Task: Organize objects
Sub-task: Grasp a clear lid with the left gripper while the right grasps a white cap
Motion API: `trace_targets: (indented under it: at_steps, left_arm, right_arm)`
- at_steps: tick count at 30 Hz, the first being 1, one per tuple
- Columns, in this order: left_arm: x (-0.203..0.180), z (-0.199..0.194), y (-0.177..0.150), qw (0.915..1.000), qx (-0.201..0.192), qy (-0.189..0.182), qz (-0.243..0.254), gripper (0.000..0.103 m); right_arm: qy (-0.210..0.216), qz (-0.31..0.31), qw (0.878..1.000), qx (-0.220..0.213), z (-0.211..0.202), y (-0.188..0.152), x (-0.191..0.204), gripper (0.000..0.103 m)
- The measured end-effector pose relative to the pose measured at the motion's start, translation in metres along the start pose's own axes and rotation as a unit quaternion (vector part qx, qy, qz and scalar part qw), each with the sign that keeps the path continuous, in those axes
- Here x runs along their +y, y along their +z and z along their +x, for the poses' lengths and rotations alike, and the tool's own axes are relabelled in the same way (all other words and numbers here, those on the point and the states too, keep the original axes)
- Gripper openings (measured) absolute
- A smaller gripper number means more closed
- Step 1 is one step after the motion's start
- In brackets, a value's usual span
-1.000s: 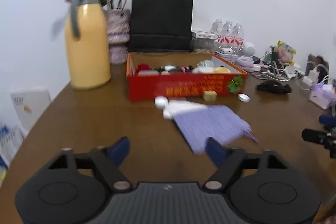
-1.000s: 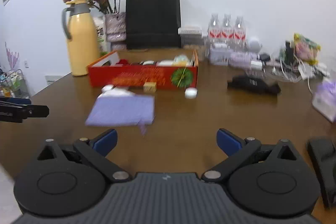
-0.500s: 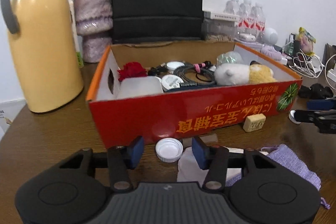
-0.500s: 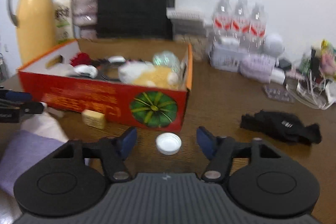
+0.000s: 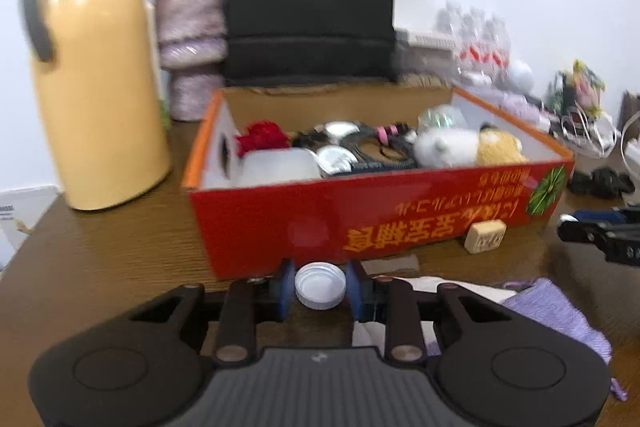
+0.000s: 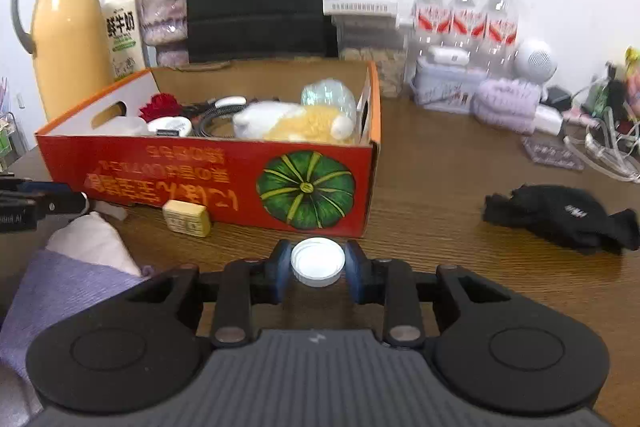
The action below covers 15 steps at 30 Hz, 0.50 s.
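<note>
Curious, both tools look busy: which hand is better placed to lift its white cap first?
Right, narrowly: right gripper jaws, closing, touch its cap on both sides; left gripper jaws, closing, show slim gaps.

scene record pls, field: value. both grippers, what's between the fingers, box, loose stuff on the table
left gripper: jaws closing, white bottle cap between the fingers
right gripper: jaws closing, second white cap between the fingers
box: red cardboard, open top, already holds a plush toy, cables, red flower
loose on table: mahjong tile, purple cloth, black glove
</note>
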<state>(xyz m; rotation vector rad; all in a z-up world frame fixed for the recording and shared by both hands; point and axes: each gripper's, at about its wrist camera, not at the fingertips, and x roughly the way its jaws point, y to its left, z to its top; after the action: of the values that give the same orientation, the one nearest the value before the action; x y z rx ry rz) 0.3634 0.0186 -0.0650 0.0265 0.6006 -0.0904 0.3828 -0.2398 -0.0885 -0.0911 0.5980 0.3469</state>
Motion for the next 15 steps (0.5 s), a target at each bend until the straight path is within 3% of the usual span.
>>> trace_targets:
  at_steps: [5,10,15]
  left_arm:
    - [-0.001,-0.082,-0.01,0.9986,-0.049,-0.008,-0.017,0.026]
    - [-0.02,-0.168,-0.034,0.9961,-0.085,-0.002,0.023,0.026]
    - [-0.032,-0.232,-0.062,0.9952,-0.092,-0.034,0.004,0.027]
  right_arm:
    - [0.008,-0.003,0.999,-0.049,-0.063,-0.012,0.019,0.029]
    - [0.057,-0.002,0.996,-0.072,-0.133,-0.041,0.048,0.029]
    - [0.063,-0.002,0.995,-0.082,-0.197,-0.078,0.064,0.029]
